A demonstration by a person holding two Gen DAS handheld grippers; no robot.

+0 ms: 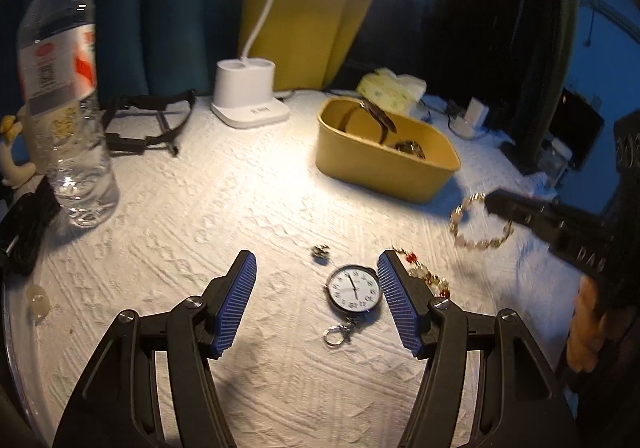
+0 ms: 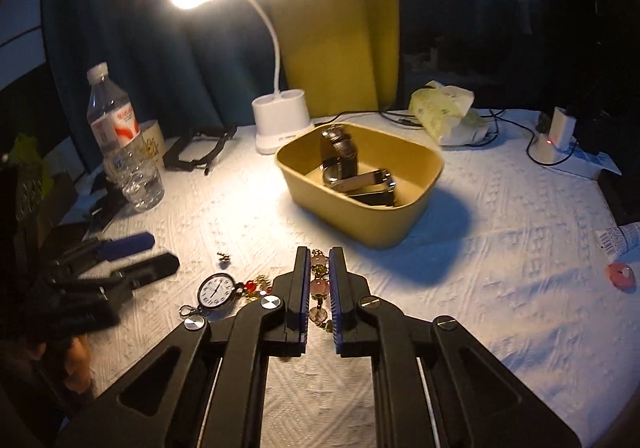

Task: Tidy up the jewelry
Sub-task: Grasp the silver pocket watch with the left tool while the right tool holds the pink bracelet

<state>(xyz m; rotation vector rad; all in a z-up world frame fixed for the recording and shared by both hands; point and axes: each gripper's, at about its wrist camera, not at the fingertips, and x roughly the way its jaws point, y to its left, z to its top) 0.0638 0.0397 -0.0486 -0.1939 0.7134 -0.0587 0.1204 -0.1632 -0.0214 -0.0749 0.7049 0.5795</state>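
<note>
A: Hard to make out: the pink-and-gold beaded bracelet [image 2: 320, 288] in the right wrist view, mostly hidden between the blue-padded fingers; only a few beads visible in the slit.

B: Clearer from the left wrist view. Same bracelet [image 1: 480, 226] dangling as a blurred loop from the tip of the right gripper [image 1: 494, 203], above the white textured tablecloth [image 1: 200, 215], near the mustard-yellow plastic tub [image 1: 384, 163].

A: Right gripper [image 2: 319, 260] then: jaws nearly together, clamped on the bracelet, pointing toward the tub [image 2: 360, 224].

B: Inside the tub, dark-strapped wristwatches [image 2: 344, 151], overlapping, count unclear.

A: Left gripper [image 1: 316, 268]: jaws wide apart, holding nothing, hovering low over the cloth.

B: Between them, nearer the right-hand pad, a silver round pocket watch with white dial [image 1: 353, 289] lying flat, clip ring toward the camera. Beyond that pad, a red-and-gold beaded chain [image 1: 424, 274], partly covered by the finger.

A: Small metallic piece [image 1: 320, 251] just past the watch, too tiny to identify.

B: Elsewhere: clear plastic water bottle [image 1: 60, 87] cut off at the left edge, white desk lamp [image 1: 248, 95] with its lit head cropped at the top, crumpled tissue packet [image 1: 384, 87] behind the tub.
</note>
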